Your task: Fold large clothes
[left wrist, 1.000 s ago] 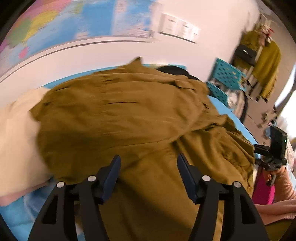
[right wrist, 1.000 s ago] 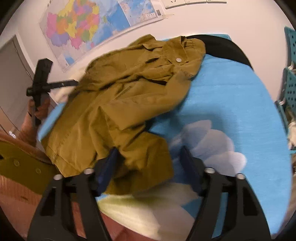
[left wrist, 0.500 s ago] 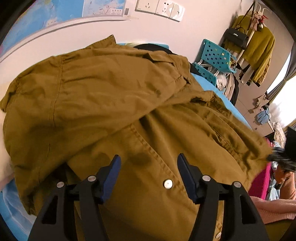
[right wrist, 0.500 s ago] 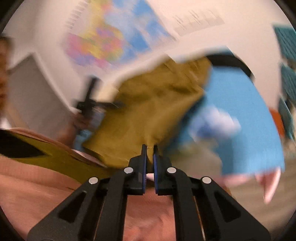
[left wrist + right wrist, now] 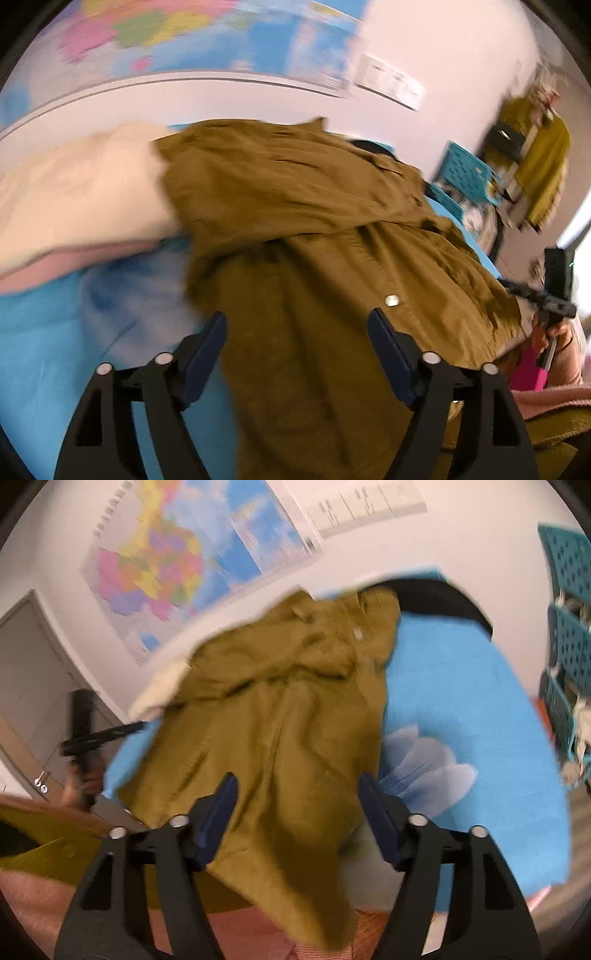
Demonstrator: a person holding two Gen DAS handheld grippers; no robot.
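An olive-brown snap-button jacket (image 5: 314, 229) lies crumpled on a blue bed cover (image 5: 55, 350); it also shows in the right wrist view (image 5: 280, 716), with its near hem hanging off the bed's front edge. My left gripper (image 5: 295, 343) is open, its jaws wide apart just above the jacket's front panel near a silver snap (image 5: 391, 300). My right gripper (image 5: 297, 808) is open, hovering over the jacket's lower hem. The right gripper shows in the left wrist view (image 5: 554, 291), the left gripper in the right wrist view (image 5: 88, 734).
A cream pillow (image 5: 74, 192) lies at the bed's far left. Teal plastic crates (image 5: 569, 602) stand on the right. A black object (image 5: 443, 594) lies at the head of the bed. Maps (image 5: 177, 561) hang on the wall. A grey door (image 5: 26, 686) is left.
My right gripper was shut half a second ago and is now open over the jacket's hem. The jacket has dropped back onto the bed. My left gripper stayed open and swung left.
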